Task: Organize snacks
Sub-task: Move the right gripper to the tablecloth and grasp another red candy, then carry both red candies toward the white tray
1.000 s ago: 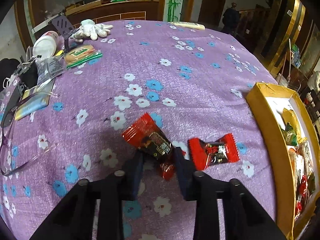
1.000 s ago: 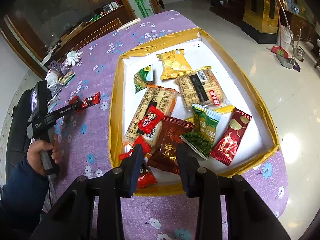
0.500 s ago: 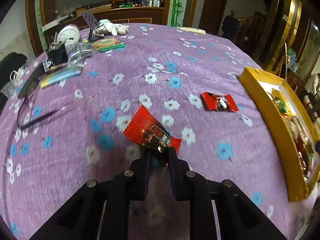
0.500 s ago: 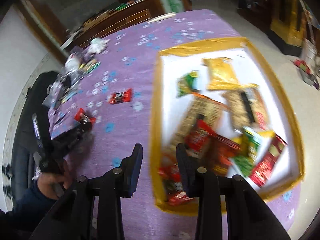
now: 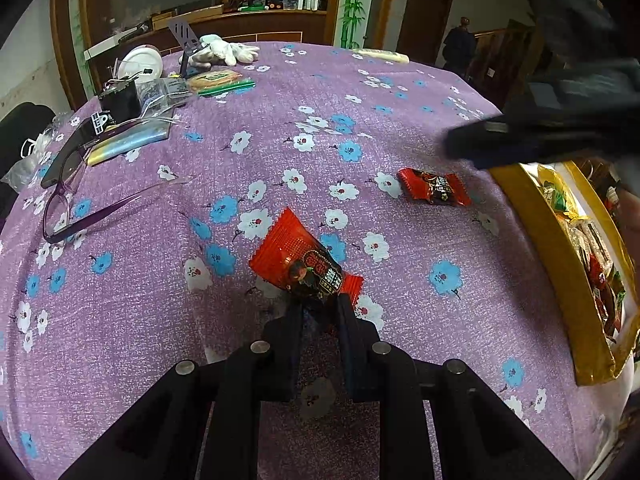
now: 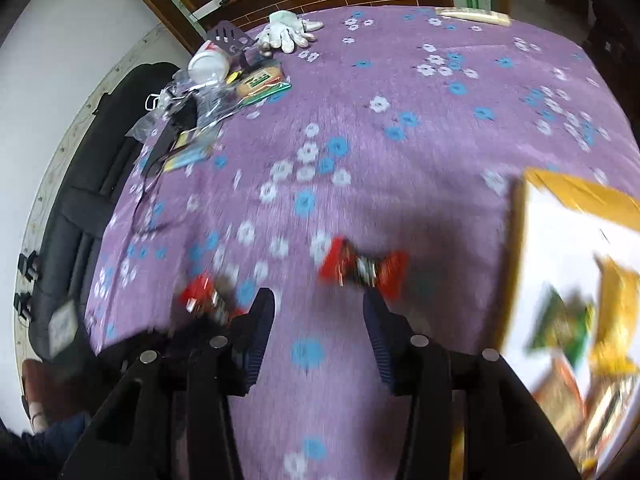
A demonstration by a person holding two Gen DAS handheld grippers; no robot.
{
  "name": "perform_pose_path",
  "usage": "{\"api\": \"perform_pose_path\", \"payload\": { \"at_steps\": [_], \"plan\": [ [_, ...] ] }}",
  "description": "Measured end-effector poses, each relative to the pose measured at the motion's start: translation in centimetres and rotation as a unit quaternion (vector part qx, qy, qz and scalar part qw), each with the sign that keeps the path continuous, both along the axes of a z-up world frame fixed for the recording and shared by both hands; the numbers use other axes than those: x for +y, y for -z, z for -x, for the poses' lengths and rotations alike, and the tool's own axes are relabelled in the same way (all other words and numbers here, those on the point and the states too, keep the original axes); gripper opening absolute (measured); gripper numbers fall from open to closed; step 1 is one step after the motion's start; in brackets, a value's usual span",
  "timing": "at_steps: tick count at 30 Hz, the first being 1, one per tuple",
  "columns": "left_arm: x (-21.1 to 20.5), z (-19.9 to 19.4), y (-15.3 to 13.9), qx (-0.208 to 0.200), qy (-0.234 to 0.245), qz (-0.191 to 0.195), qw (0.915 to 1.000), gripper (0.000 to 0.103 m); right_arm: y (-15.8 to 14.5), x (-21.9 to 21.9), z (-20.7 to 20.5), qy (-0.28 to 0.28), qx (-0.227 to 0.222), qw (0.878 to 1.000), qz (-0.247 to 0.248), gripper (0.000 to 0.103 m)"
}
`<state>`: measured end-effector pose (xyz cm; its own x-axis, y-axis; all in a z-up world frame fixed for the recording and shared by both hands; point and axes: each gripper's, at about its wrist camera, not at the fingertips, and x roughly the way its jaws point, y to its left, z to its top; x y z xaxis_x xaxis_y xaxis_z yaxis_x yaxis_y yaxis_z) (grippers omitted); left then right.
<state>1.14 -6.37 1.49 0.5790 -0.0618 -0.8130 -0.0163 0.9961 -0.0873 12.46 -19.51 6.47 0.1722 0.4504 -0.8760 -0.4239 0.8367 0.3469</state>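
Purple cloth with white and blue flowers covers the tabletop point(image 5: 120, 320). The left claw point(image 5: 318, 312) is clenched on 1 end of a red snack packet point(image 5: 298, 260), which sticks out in front of its fingers. A second red snack point(image 5: 434, 186) lies on the cloth farther to the right, near the yellow box point(image 5: 556, 256) that contains other snacks. In the blurred right wrist view, the right claw point(image 6: 318, 316) is released, just near this second snack point(image 6: 364, 268).
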Motion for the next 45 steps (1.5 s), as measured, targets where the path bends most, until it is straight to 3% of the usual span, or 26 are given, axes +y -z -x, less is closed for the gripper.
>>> {"api": "perform_pose_path", "payload": {
  "at_steps": [2, 7, 13, 20, 23, 25, 29, 34, 38, 45],
  "plan": [
    [0.0, 0.0, 0.0, 0.0, 0.0, 0.002, 1.0, 0.017, 1.1, 0.8, -1.5, 0.009, -0.006, 1.0, 0.014, 0.045],
    [0.6, 0.1, -0.1, 0.002, -0.002, 0.027, 0.9996, 0.019, 3.7, 1.0, -2.8, 0.001, 0.031, 0.999, 0.016, 0.045],
    [1.4, -1.2, -0.3, 0.026, -0.02, 0.088, 0.9956, 0.037, 4.0, 0.7, 1.0, -0.032, 0.05, 0.998, 0.018, 0.045],
    [0.8, -4.0, -0.6, 0.046, -0.031, 0.085, 0.9948, 0.051, 3.7, 0.4, 3.3, -0.032, 0.021, 0.998, 0.045, 0.036],
    [0.7, -4.9, -0.6, 0.05, -0.029, 0.073, 0.9956, 0.051, 3.1, -0.1, 2.8, -0.011, 0.011, 0.999, 0.046, 0.036],
    [0.1, -5.5, -0.5, 0.052, -0.013, 0.044, 0.9976, 0.05, 3.1, -0.2, 2.2, 0.002, 0.018, 0.999, 0.037, 0.037],
    [-1.1, -5.2, -0.2, 0.039, 0.022, -0.042, 0.9981, 0.035, 3.7, 1.3, 1.8, 0.009, 0.019, 0.998, 0.057, 0.037],
    [-0.4, -4.1, -0.1, 0.023, 0.016, -0.04, 0.9988, 0.026, 3.8, 2.1, 2.5, 0.015, -0.009, 0.995, 0.103, 0.024],
    [-0.6, -3.1, -0.2, 0.024, 0.011, -0.035, 0.999, 0.025, 3.6, 0.2, 3.5, 0.043, 0.006, 0.995, 0.09, 0.023],
    [-2.4, -0.8, -0.5, 0.04, 0.051, 0.001, 0.9979, 0.025, 2.3, -3.5, 8.4, 0.072, 0.01, 0.996, 0.05, 0.023]
  ]
}}
